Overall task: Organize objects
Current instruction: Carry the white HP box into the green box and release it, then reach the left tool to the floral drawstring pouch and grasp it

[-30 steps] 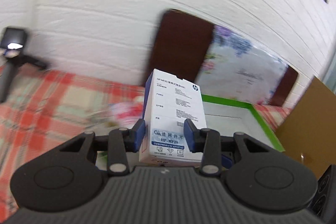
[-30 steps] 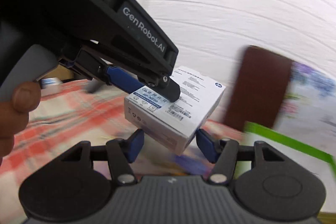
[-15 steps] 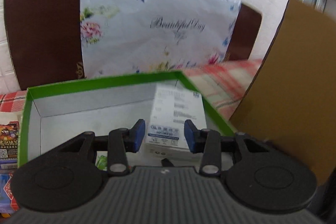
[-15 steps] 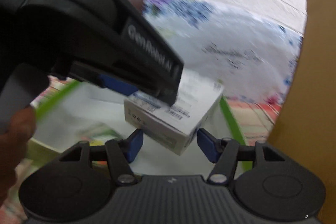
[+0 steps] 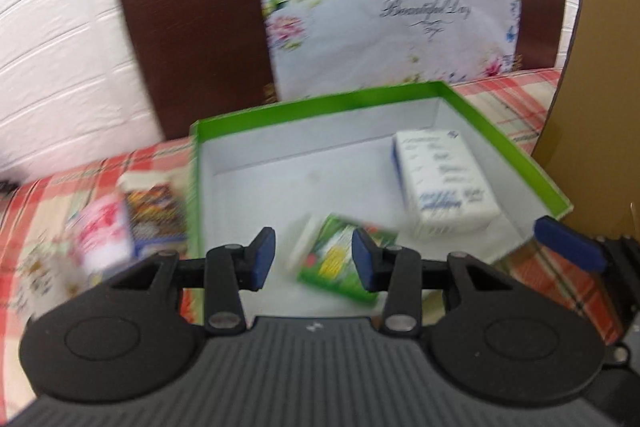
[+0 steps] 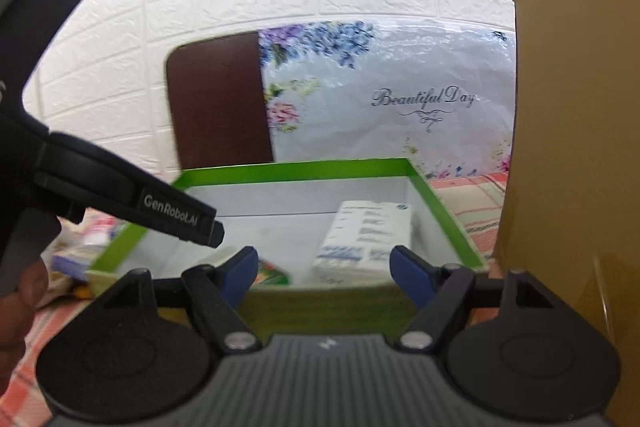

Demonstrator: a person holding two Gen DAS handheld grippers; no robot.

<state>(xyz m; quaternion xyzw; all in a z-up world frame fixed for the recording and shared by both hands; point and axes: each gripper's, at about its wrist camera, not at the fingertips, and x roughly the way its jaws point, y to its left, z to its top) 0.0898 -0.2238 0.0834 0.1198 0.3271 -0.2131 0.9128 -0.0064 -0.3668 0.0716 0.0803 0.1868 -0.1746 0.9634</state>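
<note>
White box now down in green tray, right side, green packet lying beside it. Still outside on left: snack packs on checked cloth (blurry, can't count).

Left gripper tilted down over tray, jaws apart, just been opening, nothing between. Right gripper near level, wide apart, empty, at tray's near wall.

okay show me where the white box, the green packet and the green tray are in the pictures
white box (image 5: 444, 183), left wrist view, on its printed top face.
green packet (image 5: 340, 259), left wrist view, on its front.
green tray (image 5: 320, 107), left wrist view, on its far rim.
</note>
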